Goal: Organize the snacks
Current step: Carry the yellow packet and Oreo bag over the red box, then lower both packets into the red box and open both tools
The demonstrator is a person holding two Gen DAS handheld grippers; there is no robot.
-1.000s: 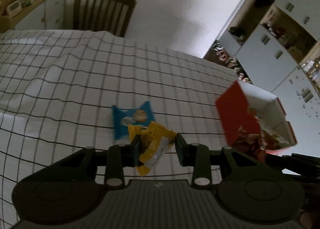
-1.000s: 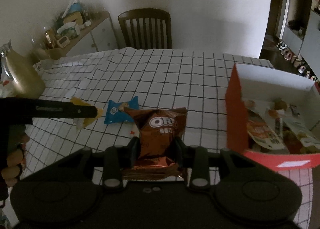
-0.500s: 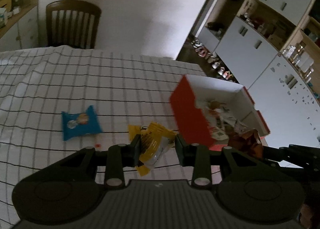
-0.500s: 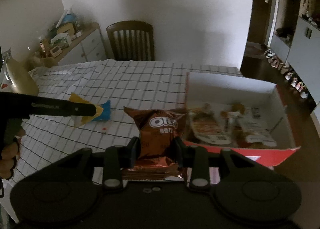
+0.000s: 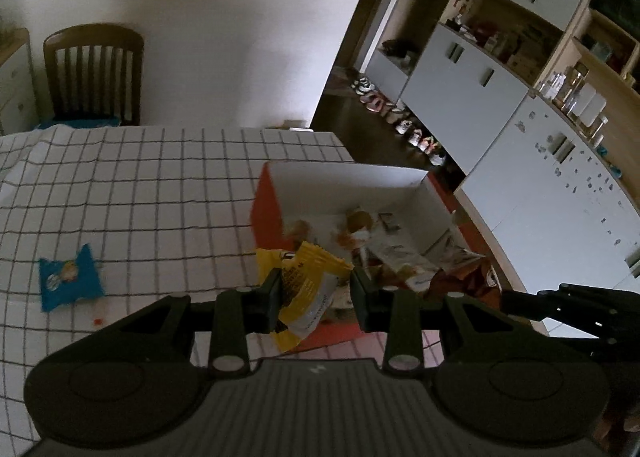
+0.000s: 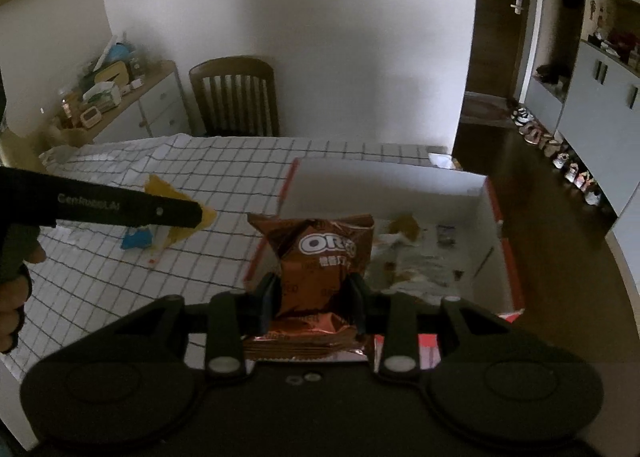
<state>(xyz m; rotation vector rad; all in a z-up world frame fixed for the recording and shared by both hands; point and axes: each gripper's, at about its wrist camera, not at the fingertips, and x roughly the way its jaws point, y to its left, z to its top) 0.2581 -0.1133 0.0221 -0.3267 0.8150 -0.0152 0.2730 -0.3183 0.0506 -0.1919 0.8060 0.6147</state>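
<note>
Left gripper (image 5: 315,293) clamped on yellow foil snack packet (image 5: 308,289), beside red cardboard box (image 5: 266,201); right gripper (image 6: 313,299) clamped on brown Oreo packet (image 6: 320,257), over box's near edge; blue packet (image 5: 69,277) on checked tablecloth (image 5: 140,185), well left of box.

Black plastic grippers (image 6: 312,297), silver pivot screws, faint side lettering.

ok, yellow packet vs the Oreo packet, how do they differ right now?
The yellow packet sits tilted in the left gripper; the brown Oreo packet stands upright in the right gripper. The yellow one looks flatter and crumpled, the Oreo one puffier. Both are clamped between fingers, near or over the red box's near edge.
</note>
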